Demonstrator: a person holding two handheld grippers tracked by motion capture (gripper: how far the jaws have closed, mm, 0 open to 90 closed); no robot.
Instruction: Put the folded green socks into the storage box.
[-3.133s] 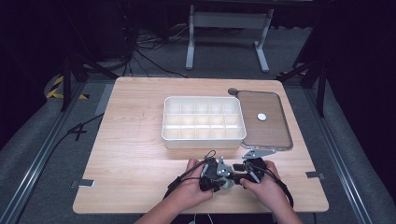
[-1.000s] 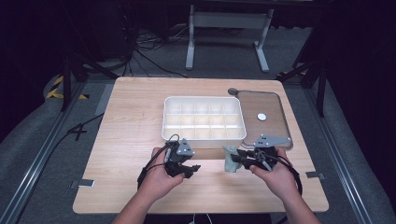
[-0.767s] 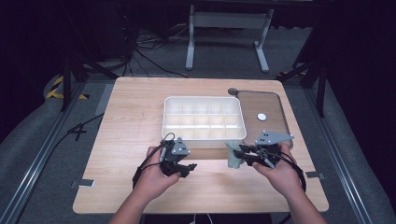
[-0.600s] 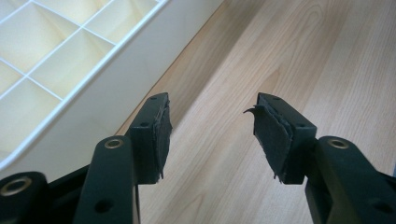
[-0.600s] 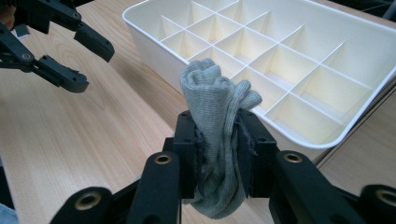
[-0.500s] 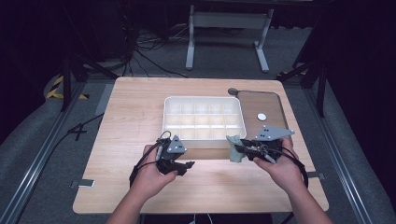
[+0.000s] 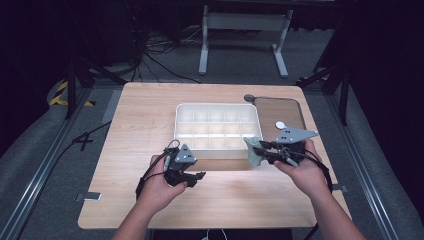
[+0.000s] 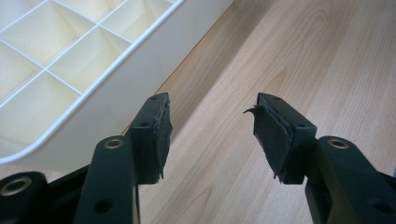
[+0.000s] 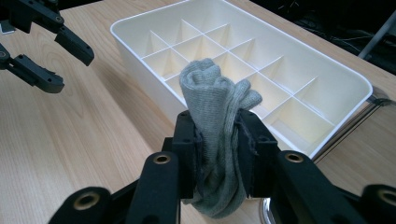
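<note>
The right gripper clamps a bunched grey cloth just over the near edge of the white compartment tray; the left gripper hangs apart above the worktop, holding nothing

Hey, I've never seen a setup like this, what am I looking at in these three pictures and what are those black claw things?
A person sits at a light wooden table and holds a hand tool with two black jaws in each hand. One picture looks down from above. The other two come from small cameras riding on each tool, looking along its jaws.

On the table stands a white plastic tray with square compartments, and beside it lies a brown tray with a small white disc.

The right gripper is clamped on a rolled grey-green knitted cloth, perhaps a sock, close to the white tray. The left gripper is open, nothing between its jaws, over bare wood beside the white tray.
</note>
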